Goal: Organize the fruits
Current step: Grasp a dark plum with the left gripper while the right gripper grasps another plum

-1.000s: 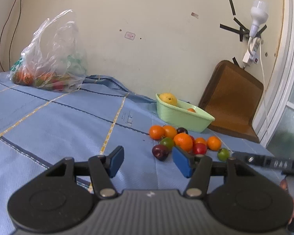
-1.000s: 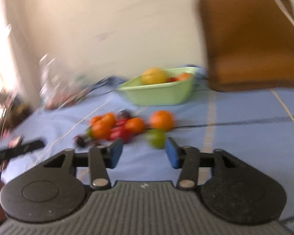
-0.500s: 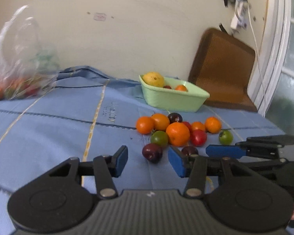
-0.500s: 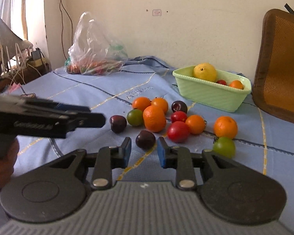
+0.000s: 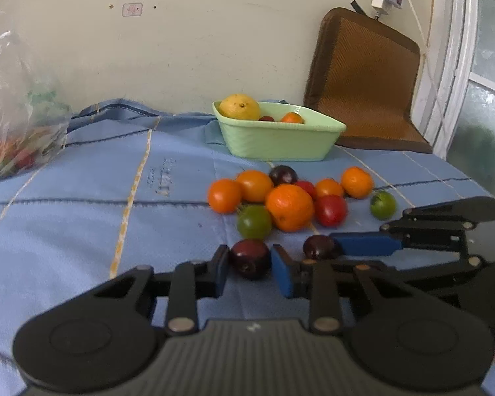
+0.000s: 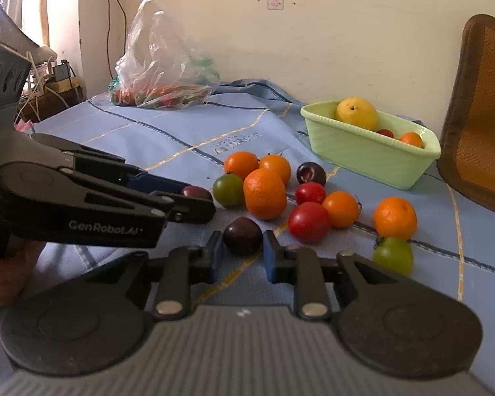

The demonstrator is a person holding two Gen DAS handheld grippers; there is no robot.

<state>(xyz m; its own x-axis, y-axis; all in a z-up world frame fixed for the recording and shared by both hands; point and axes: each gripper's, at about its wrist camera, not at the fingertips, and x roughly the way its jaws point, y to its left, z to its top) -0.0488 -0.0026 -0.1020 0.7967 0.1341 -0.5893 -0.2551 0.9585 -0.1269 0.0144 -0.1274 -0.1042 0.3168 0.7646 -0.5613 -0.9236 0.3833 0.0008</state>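
Straddling plums [image 5: 250, 258] now (both jaws)

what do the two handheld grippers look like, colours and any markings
Both the left gripper and the right gripper are matte black plastic with blue pads on the jaws, a ribbed grey top plate, round discs either side and silver rivets. White "GenRobot.AI" lettering marks the left gripper's side. No cables show.
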